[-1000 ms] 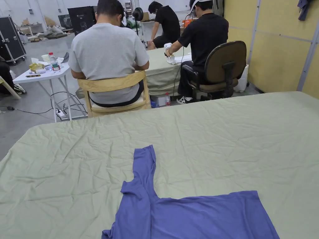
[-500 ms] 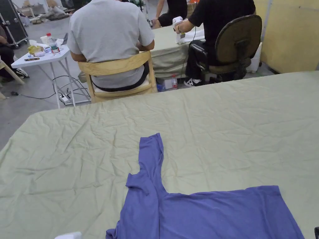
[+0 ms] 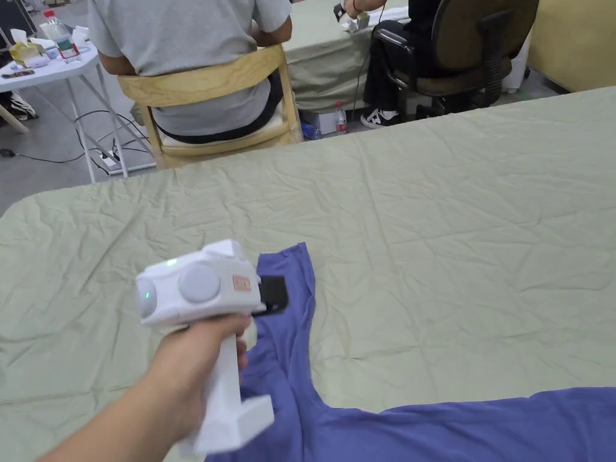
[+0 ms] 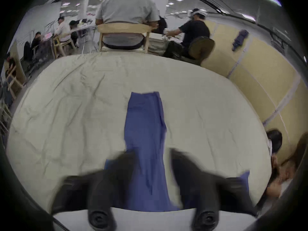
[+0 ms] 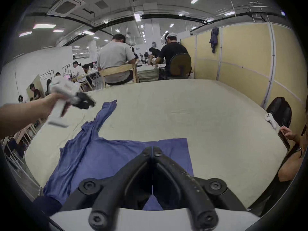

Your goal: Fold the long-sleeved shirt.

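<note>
A blue long-sleeved shirt (image 3: pixel 457 427) lies flat on the pale green table cover (image 3: pixel 433 210), one sleeve (image 3: pixel 289 283) stretched toward the far edge. My left gripper (image 3: pixel 274 295) hovers above that sleeve, held in a hand. In the left gripper view its jaws stand apart, open (image 4: pixel 151 156), with the sleeve (image 4: pixel 145 126) running between and beyond them. In the right gripper view my right gripper (image 5: pixel 152 148) is shut with nothing in it, raised over the shirt's body (image 5: pixel 116 156); the left gripper (image 5: pixel 88 102) shows there above the sleeve (image 5: pixel 106 111).
Past the table's far edge a person sits on a wooden chair (image 3: pixel 204 96), and another on an office chair (image 3: pixel 475 48). A small white table (image 3: pixel 42 66) with bottles stands far left. A person (image 5: pixel 293 151) sits at the table's right side. Yellow partition panels (image 5: pixel 246 54) line the right.
The head camera has tilted down and shifted. My left gripper has come up into view and moved out over the far sleeve.
</note>
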